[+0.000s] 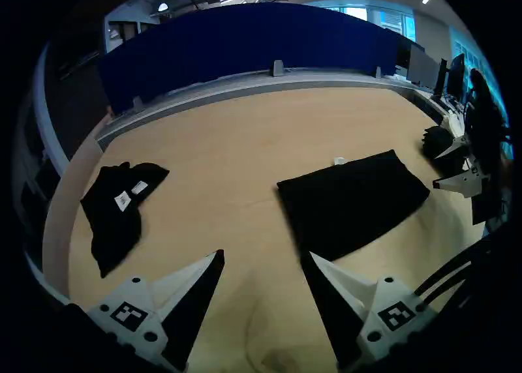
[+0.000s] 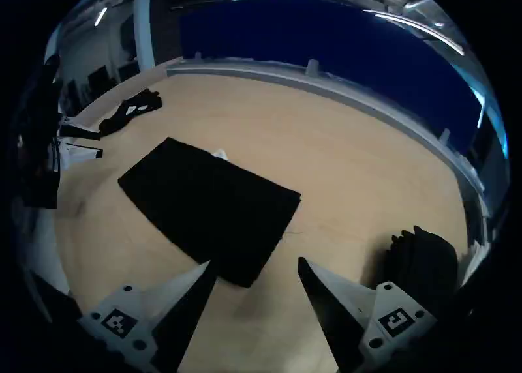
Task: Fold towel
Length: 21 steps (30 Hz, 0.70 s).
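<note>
In the left gripper view, the left claw [image 1: 265, 254] stands over the pale wooden worktop [image 1: 248, 132] with its two white fingers apart and nothing between them; the flat black rectangular towel [image 1: 355, 203] lies spread on the worktop ahead and to the right of the claw, its near corner meeting the tip of the right-hand finger in the picture, though whether they touch cannot be told; a small white tag [image 1: 339, 160] peeps out at the towel's far edge; a crumpled black cloth with white labels [image 1: 117, 207] lies well apart to the left; at the far right the right claw [image 1: 437, 171] hovers beside a dark heaped pile of cloth [image 1: 436, 141]; a long blue partition [image 1: 261, 40] closes the worktop's far side. In the right gripper view, the right claw [image 2: 256, 262] likewise has its fingers spread wide and empty; the towel [image 2: 209, 207] lies ahead and to the left, its near corner just beside the left-hand fingertip; the dark heaped pile [image 2: 424, 262] sits near the right-hand finger; the left claw [image 2: 100, 145] shows far to the left, near the crumpled cloth [image 2: 134, 109].
</note>
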{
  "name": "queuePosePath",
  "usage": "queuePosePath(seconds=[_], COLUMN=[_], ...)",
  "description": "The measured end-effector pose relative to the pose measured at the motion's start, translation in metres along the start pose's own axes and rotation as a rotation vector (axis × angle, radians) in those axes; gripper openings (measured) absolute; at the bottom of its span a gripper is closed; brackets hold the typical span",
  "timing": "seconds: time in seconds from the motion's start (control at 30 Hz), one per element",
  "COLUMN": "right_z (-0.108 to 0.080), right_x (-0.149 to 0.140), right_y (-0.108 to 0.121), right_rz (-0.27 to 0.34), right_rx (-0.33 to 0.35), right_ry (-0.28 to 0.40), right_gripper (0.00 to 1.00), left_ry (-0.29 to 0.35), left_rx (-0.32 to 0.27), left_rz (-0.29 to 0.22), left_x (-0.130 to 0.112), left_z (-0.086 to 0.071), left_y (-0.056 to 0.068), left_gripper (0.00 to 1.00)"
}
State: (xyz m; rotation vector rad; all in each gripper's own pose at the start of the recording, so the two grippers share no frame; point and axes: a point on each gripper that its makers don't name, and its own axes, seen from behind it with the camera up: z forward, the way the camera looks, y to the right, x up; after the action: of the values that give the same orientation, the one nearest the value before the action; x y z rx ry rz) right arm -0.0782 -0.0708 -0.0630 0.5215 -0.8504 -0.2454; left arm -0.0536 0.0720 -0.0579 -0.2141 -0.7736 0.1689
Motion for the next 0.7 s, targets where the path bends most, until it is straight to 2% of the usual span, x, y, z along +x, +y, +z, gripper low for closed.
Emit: queuePosePath(seconds=[0.2,0.4,0.6,0.7], right_z=[0.007,0.016,0.021,0.024], right_x=[-0.013,-0.021,-0.021,-0.023], right_y=[-0.014,-0.014,-0.012,-0.012], right_rz=[-0.08,-0.144,-0.157,-0.157], right_rx=[0.068,0.1,0.117,0.128], right_ry=[-0.048,-0.09,-0.105,-0.113], right_gripper=[0.92,0.85,0.75,0.64], left_ry=[-0.017,-0.038,-0.055,-0.061], left_rx=[0.069,0.13,0.175,0.188], left_rz=[-0.053,-0.107,-0.155,-0.17], left_x=[-0.028,-0.056,-0.078,-0.086], left_z=[-0.037,-0.076,-0.101,-0.11], left_y=[-0.017,-0.031,-0.04,-0.042], left_gripper=[0.86,0.86,0.86,0.86])
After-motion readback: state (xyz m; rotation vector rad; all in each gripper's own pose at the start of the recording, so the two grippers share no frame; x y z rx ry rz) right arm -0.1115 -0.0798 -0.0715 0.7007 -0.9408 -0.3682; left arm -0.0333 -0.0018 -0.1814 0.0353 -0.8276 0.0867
